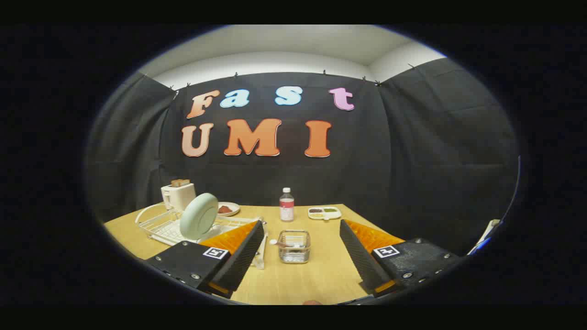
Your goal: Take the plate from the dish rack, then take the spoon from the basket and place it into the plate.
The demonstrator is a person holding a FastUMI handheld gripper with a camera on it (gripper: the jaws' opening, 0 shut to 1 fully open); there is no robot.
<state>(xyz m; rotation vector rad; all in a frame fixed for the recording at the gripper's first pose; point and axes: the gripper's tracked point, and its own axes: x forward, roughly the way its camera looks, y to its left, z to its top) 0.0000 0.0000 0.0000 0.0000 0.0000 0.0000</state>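
A pale green plate [199, 216] stands on edge in the white wire dish rack [158, 224], beyond my left finger. A small wire basket [294, 246] sits on the wooden table between and just ahead of my fingers. The spoon [280, 243] lies across it, its white end poking out on the left. My gripper [301, 252] is open, its black fingers [240, 256] spread wide above the table with nothing between them.
A white toaster [178, 195] with toast stands behind the rack, and a small plate of food [228, 209] lies beside it. A bottle with a white cap [286, 205] and a divided sauce tray [324, 212] stand at the back of the table [312, 275].
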